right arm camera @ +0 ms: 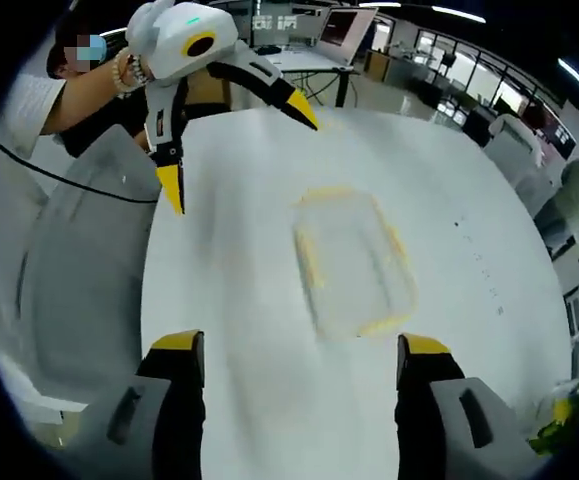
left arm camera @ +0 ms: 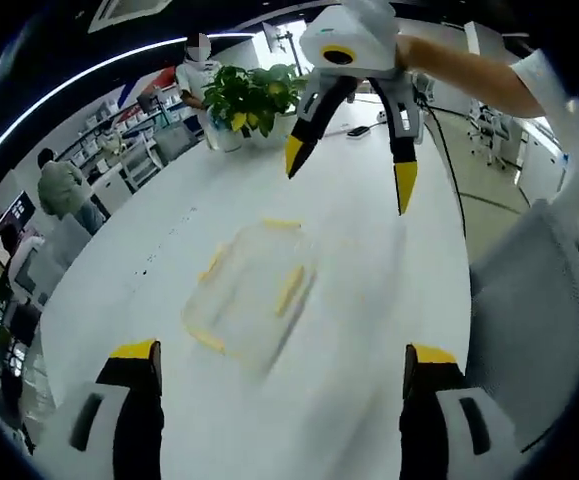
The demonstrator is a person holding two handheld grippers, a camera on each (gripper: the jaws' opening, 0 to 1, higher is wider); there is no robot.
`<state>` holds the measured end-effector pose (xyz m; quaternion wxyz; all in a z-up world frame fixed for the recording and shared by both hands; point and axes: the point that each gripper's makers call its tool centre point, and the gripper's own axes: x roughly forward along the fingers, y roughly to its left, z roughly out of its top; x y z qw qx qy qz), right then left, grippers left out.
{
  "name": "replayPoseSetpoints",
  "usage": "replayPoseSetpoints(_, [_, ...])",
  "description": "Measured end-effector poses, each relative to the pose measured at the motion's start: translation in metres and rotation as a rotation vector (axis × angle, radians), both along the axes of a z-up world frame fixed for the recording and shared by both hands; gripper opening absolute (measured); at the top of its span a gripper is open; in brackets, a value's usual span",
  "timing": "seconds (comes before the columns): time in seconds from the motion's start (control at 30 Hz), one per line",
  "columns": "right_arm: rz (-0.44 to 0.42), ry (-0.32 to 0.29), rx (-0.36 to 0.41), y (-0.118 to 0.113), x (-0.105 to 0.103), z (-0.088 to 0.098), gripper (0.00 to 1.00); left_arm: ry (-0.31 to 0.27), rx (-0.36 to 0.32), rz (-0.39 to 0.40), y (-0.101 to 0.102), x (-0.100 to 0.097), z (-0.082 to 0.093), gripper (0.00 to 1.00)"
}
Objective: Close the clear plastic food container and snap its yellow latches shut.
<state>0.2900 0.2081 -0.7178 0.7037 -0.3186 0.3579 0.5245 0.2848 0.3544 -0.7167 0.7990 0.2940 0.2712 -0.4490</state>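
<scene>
The clear plastic food container [left arm camera: 252,290] with yellow latches [left arm camera: 290,289] lies flat, blurred, on the white table [left arm camera: 369,250], between the 2 grippers. Left gripper [left arm camera: 282,358] and right gripper [right arm camera: 302,347] both hover above it, jaws spread wide, grasping nothing. A potted plant [left arm camera: 252,97] stands at the table's end.

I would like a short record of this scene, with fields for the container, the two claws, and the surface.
container: clear plastic container with yellow latches, lying on the table, blurred; whether the latches are snapped cannot be told
left claw: open, above the table, apart from the container
right claw: open, above the table, holding nothing
surface: white table
background: potted plant at the far end
</scene>
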Motion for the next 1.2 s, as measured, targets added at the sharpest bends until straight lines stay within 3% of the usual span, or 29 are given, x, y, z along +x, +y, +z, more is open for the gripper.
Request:
replayPoseSetpoints(0.1, [-0.03, -0.005, 0.026, 0.002, -0.011, 0.003, 0.76, -0.04, -0.023, 0.029, 0.01, -0.015, 0.007, 0.99])
replayPoseSetpoints(0.27, [-0.075, -0.02, 0.057, 0.007, -0.031, 0.007, 0.76, -0.036, -0.115, 0.075, 0.02, -0.043, 0.017, 0.99])
replayPoseSetpoints(0.43, [-0.144, -0.074, 0.154, 0.02, -0.045, 0.017, 0.82, -0.068, -0.145, 0.17, 0.049, -0.052, 0.008, 0.99])
replayPoseSetpoints(0.53, [-0.159, -0.114, 0.22, 0.028, -0.06, 0.019, 0.87, -0.069, -0.252, 0.217, 0.057, -0.064, 0.01, 0.99])
replayPoseSetpoints(0.67, [-0.217, -0.186, 0.283, 0.032, -0.068, 0.022, 0.99, -0.15, -0.416, 0.215, 0.06, -0.073, 0.03, 0.99])
replayPoseSetpoints(0.8, [-0.287, -0.243, 0.377, 0.035, -0.075, 0.027, 1.0, -0.186, -0.52, 0.258, 0.068, -0.078, 0.044, 0.99])
replayPoseSetpoints(0.9, [-0.355, -0.248, 0.504, 0.043, -0.084, 0.032, 1.0, -0.188, -0.537, 0.297, 0.076, -0.079, 0.045, 0.99])
replayPoseSetpoints(1.0, [-0.45, -0.292, 0.592, 0.042, -0.081, 0.039, 1.0, -0.19, -0.549, 0.337, 0.082, -0.079, 0.042, 0.99])
replayPoseSetpoints(1.1, [-0.547, -0.342, 0.713, 0.041, -0.081, 0.049, 1.0, -0.151, -0.624, 0.361, 0.076, -0.084, 0.04, 0.99])
replayPoseSetpoints(1.2, [-0.691, -0.4, 0.72, 0.031, -0.077, 0.045, 1.0, -0.102, -0.639, 0.398, 0.075, -0.085, 0.027, 0.99])
